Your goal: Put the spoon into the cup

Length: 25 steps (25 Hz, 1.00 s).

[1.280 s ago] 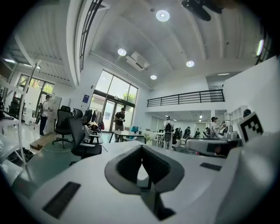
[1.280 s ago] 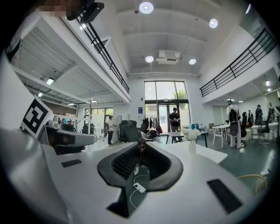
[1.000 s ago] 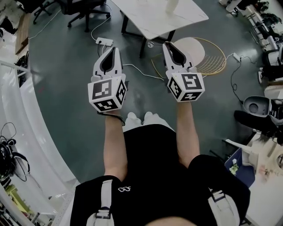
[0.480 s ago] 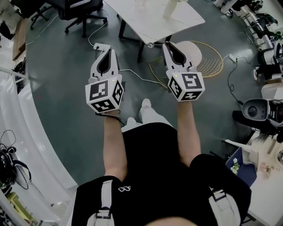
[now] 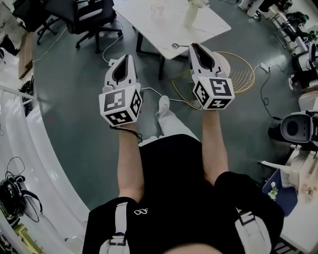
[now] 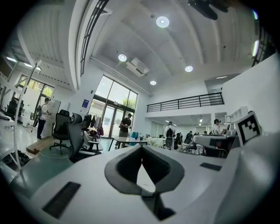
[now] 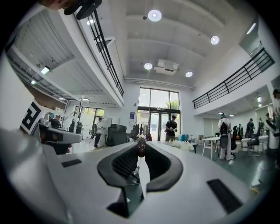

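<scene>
Now the white table [image 5: 149, 27] fills more of the head view's top than it did half a second ago, and the person's white shoe [image 5: 163, 104] has stepped further forward on the grey floor. Both grippers are held out in front much as before, but the right gripper [image 5: 195, 46] has moved up, so its tips now show against the table's near edge. Its jaws are closed on the spoon [image 5: 175, 46], pinched at the very tips. In the head view the spoon sticks out to the left of them, with its small bowl over the table's edge. The right gripper view shows the right gripper [image 7: 141, 151] with a small dark part of the spoon [image 7: 141, 146] caught where the two jaws meet. The left gripper [image 5: 124, 59] hangs over the floor beside a black office chair [image 5: 92, 15]; in its own view the left gripper [image 6: 142, 151] has its jaws together with nothing between them. The cup [image 5: 157, 9], clear and small, stands further back on the table, well apart from the spoon, near a white vase [image 5: 191, 17].
</scene>
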Available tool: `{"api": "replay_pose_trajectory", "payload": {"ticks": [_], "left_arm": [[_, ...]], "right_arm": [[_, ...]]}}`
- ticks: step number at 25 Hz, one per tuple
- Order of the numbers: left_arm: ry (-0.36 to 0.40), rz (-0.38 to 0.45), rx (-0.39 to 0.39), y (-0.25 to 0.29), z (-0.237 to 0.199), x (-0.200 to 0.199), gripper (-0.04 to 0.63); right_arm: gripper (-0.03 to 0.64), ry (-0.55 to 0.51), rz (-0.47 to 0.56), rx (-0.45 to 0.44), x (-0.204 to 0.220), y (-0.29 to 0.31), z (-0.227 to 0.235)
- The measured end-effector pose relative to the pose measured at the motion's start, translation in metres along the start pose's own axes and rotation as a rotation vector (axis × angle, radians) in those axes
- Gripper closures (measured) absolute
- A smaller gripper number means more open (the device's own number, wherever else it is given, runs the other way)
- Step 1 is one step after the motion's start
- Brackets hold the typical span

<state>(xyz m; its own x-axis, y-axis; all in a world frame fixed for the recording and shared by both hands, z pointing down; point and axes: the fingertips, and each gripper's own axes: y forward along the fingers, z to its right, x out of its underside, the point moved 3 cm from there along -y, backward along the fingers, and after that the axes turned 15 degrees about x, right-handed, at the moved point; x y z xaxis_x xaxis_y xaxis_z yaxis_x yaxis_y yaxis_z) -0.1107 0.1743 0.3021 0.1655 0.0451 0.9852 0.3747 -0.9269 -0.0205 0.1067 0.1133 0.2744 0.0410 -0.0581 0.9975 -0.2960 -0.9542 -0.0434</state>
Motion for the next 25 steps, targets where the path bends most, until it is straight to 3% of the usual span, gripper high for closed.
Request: {"api": "replay_pose_trajectory", "payload": {"ticks": [7,17,25], "left_arm": [[0.069,-0.056,0.025,0.055,-0.009,0.004,0.580],[0.036,-0.122,0.080,0.168,-0.041,0.029,0.580],[-0.002,-0.165,0.062,0.266,-0.089,0.035,0.580]], "right_arm": [[0.565,0.042,0.009,0.046,0.008,0.047,0.031],[0.565,0.082,-0.037,0.050,0.042,0.148,0.061],[0.565,0.124,-0.071,0.048,0.058,0.259,0.087]]}}
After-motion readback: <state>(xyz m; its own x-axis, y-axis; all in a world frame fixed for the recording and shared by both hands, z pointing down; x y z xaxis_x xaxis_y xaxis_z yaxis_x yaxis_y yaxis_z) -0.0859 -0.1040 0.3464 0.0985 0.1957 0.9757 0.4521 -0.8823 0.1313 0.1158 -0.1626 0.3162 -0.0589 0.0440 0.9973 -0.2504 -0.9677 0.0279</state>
